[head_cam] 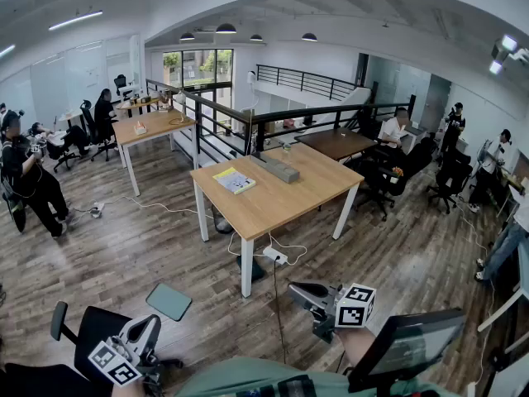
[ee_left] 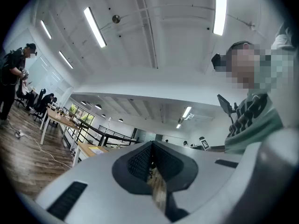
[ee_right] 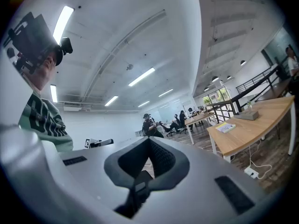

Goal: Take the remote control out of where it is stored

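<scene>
No remote control shows in any view. A wooden table (head_cam: 273, 205) stands ahead in the head view, with a long grey box (head_cam: 279, 169) and a yellow booklet (head_cam: 235, 180) on it. My left gripper (head_cam: 149, 327) is held low at the bottom left, far from the table, its jaws together and empty (ee_left: 151, 148). At the bottom right my right gripper (head_cam: 299, 290) points left, shut with nothing in it (ee_right: 149, 141). The same table (ee_right: 243, 134) appears at the right of the right gripper view.
A black office chair (head_cam: 91, 333) with a grey pad (head_cam: 169, 301) stands by my left side. A power strip (head_cam: 275, 255) and cables lie on the wood floor under the table. A dark screen (head_cam: 405, 350) sits at the lower right. Several people sit and stand around other desks.
</scene>
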Available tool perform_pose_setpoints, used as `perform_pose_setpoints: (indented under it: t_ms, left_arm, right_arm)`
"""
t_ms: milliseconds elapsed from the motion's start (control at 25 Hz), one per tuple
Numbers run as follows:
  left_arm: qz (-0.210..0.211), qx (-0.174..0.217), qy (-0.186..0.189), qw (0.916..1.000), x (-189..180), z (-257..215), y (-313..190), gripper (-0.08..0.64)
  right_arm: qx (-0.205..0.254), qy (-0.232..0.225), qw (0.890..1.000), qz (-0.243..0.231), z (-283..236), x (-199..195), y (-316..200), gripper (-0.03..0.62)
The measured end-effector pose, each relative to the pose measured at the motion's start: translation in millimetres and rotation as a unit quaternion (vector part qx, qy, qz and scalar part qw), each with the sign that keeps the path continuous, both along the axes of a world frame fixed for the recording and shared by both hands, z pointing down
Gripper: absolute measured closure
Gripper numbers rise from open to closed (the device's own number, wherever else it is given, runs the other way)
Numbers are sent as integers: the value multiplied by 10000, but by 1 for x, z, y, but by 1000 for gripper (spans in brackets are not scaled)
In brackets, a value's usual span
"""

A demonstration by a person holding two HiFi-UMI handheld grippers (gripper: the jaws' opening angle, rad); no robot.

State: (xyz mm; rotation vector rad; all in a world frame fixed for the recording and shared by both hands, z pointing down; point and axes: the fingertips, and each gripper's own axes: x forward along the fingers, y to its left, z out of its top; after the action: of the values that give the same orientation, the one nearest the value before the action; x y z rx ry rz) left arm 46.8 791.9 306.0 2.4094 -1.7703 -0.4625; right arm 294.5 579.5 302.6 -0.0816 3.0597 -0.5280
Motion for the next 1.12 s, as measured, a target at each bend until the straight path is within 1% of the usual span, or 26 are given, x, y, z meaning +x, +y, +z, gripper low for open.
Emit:
perform_pose_setpoints:
  t_ms: [400,840,1120]
  left_arm:
    - [-36,-2,-2,10000,11,0,-3,555]
    - [-4,-29,26,10000,26,2,-12,555]
    - [158,-98,28,9998,41,6,-26,555]
  right_arm:
    - [68,-38,9998,-156,4,6,-6,588]
    - [-304,-132,9994,-103,8,20,-12,588]
    - [-391,-106,9992,-65,16,37,-17,588]
